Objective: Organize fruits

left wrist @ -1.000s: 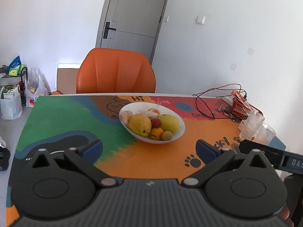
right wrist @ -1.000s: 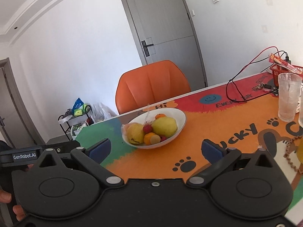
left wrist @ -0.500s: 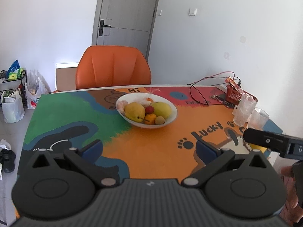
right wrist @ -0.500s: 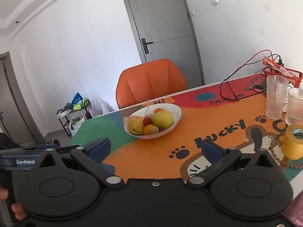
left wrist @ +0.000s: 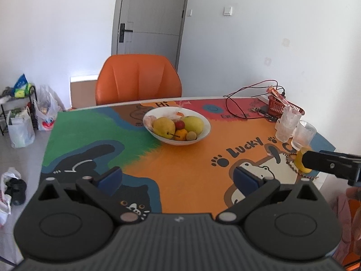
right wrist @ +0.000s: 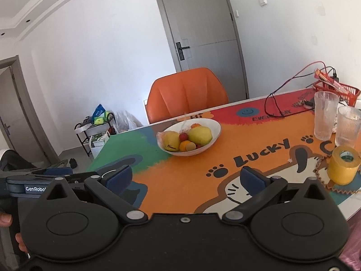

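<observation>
A white bowl [left wrist: 204, 133] [right wrist: 214, 126] sits near the far middle of the colourful table. It holds a yellow pear [left wrist: 163, 125], a yellow-green mango [left wrist: 193, 123], a small red fruit [left wrist: 179, 125], an orange [left wrist: 181, 133], a small brown fruit [left wrist: 191, 136] and a plastic-wrapped fruit [left wrist: 149, 119]. My left gripper [left wrist: 178, 177] hangs open over the near part of the table, well short of the bowl, with nothing between its fingers. My right gripper [right wrist: 186, 176] is open too, likewise empty and short of the bowl.
Two ribbed glasses [right wrist: 326, 115] [right wrist: 347, 126] and a yellow tape roll [right wrist: 343, 164] stand at the right. A red basket [right wrist: 334, 90] and cables [right wrist: 277, 103] lie at the far right. An orange chair [left wrist: 137, 79] stands behind the table. Bags and a rack [left wrist: 20, 113] are on the floor left.
Both grippers have drawn back from the bowl toward the near table edge, so the bowl looks smaller and more of the table shows. Both stay open and empty.
</observation>
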